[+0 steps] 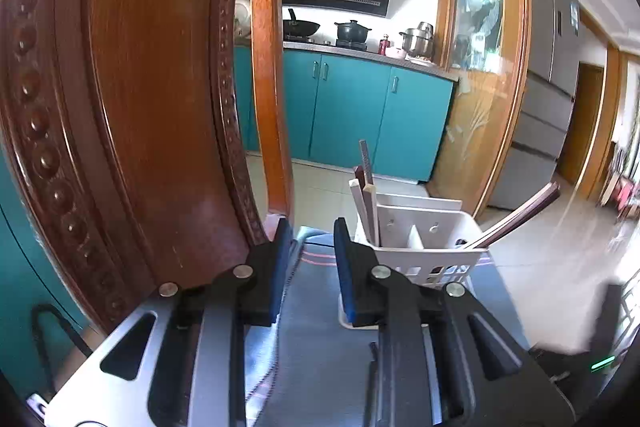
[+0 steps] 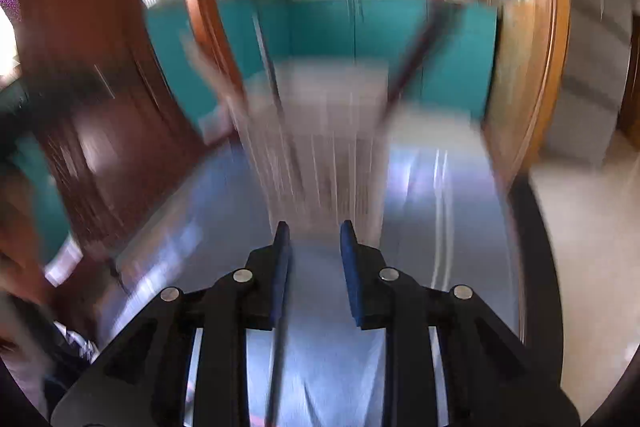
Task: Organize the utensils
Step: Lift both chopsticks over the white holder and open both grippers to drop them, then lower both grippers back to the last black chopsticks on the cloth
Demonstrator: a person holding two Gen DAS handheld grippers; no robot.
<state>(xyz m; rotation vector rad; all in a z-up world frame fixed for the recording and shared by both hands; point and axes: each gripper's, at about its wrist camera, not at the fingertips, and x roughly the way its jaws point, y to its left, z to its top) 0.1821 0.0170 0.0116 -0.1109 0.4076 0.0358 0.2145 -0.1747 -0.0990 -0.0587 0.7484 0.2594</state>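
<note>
Left gripper (image 1: 308, 227): black two-finger claw with blue pads, jaws narrowly parted, nothing between them. It sits low over a grey-blue cloth-covered table (image 1: 316, 327), beside a carved dark-red wooden chair back (image 1: 132, 107).

Task items: a white slotted plastic utensil caddy (image 1: 424, 247) stands on the far end of the table, just right of the left claw. Its left compartment holds upright sticks, pale and dark red-brown chopsticks (image 1: 366, 195) by the look of them. One dark brown long-handled utensil (image 1: 516, 217) leans out of the right compartment, tilted well to the right.

Right gripper (image 2: 314, 231): same build, jaws narrowly parted, empty. This view is heavily motion-blurred; the pale streaked mass ahead is probably the caddy, but I cannot confirm it. A thin dark rod (image 2: 278, 355) runs under the left pad; unclear what it is.

Handling judgement: the sticks look light, rigid and smooth, so likely to slip or pivot in a pad grip. Best taken mid-shaft, squarely across the pads. The caddy looks light and could tip if the leaning handle is pulled sideways; draw along its axis.
</note>
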